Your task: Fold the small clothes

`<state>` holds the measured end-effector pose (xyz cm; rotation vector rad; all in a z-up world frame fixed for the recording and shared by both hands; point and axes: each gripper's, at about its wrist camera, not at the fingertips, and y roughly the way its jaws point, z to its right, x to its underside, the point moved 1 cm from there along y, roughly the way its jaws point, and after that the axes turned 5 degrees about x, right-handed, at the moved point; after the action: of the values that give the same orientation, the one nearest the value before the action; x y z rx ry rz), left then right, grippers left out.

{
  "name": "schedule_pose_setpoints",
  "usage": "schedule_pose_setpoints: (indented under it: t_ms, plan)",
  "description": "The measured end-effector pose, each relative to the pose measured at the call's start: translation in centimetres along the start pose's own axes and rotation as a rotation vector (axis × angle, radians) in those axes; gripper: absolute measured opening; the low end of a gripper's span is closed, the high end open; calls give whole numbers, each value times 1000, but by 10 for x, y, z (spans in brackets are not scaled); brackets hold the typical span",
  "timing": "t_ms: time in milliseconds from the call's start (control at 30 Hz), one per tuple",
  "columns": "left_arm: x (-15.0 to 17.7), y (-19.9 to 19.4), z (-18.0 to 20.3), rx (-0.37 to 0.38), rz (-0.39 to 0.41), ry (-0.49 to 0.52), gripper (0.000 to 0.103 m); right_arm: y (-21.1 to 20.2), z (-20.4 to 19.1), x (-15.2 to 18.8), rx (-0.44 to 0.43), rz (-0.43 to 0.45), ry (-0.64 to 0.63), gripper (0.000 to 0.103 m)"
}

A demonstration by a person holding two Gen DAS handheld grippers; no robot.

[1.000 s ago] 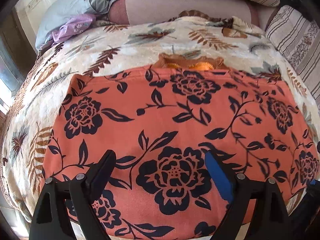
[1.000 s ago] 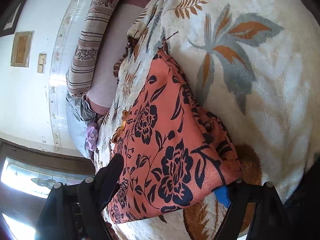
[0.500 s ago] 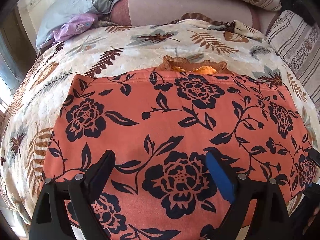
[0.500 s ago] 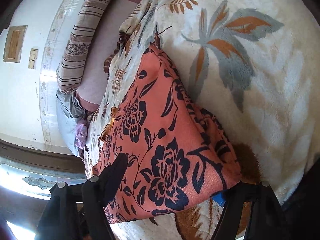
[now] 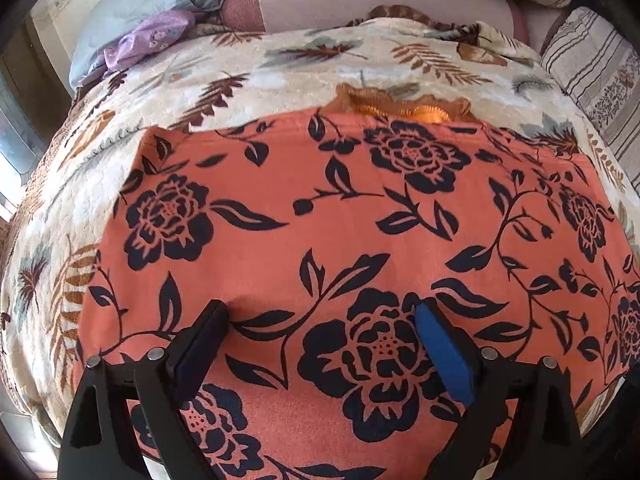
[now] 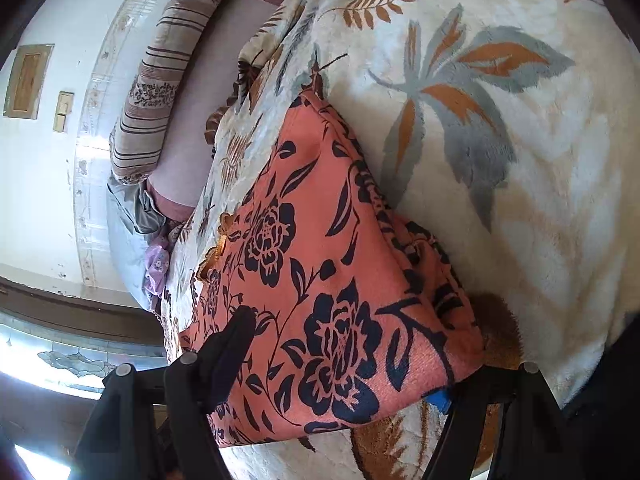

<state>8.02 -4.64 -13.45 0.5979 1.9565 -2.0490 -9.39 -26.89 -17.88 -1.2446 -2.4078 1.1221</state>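
Observation:
An orange garment with dark navy flowers lies folded flat on a cream leaf-patterned blanket. An orange frilled edge pokes out at its far side. My left gripper is open, its jaws wide apart just above the garment's near part. In the right wrist view the same garment shows from its right end. My right gripper is open, one finger over the cloth and the other finger under the garment's near corner.
Striped pillows and a mauve bolster lie at the far side of the bed. A grey and purple cloth pile sits at the far left. A wall with a switch and a window stand beyond the bed.
The left gripper has drifted slightly forward over the garment. The right gripper has shifted so its right finger sits further under the garment's corner. Both stay open.

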Motion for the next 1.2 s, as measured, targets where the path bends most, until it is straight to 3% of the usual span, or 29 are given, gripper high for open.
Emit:
schedule_pose_setpoints:
  t_ms: [233, 300, 367, 467, 600, 700, 733, 767, 833, 867, 933, 1100, 1200]
  plan:
    - [-3, -9, 3, -9, 20, 14, 95, 0, 4, -1, 11, -1, -3, 69]
    - [-3, -6, 3, -13, 23, 17, 95, 1, 5, -2, 34, -4, -16, 59]
    - [0, 5, 2, -4, 8, 13, 98, 5, 7, -4, 57, -21, -23, 31]
    - [1, 8, 2, -12, 32, 34, 101, 5, 5, -6, 72, -30, -49, 25]
    - [-2, 0, -1, -3, 14, 27, 100, 4, 2, -6, 70, -26, -38, 24]
    - [-1, -21, -2, 14, 69, 13, 100, 4, 15, -5, 5, -43, 54, 29]
    - [1, -26, -1, 12, 88, 18, 100, 2, 16, -5, 0, -38, 51, 33]
    - [4, -27, 1, 3, 94, 28, 100, 1, 15, -6, -13, -34, 46, 47]
    - [12, -6, 6, -12, 17, 64, 100, -1, 13, -6, -46, -25, 35, 61]
    - [16, 0, 5, -12, 28, 62, 101, -2, 10, -7, -22, -24, 5, 51]
    - [16, -3, 5, -10, 47, 61, 101, -11, 6, -7, 40, 2, -45, 12]
    - [17, -3, 6, -10, 44, 72, 102, -33, 22, -11, 62, -15, -32, 18]
    - [17, -2, 6, -12, 37, 69, 102, -52, 29, -26, 99, 41, -33, 51]
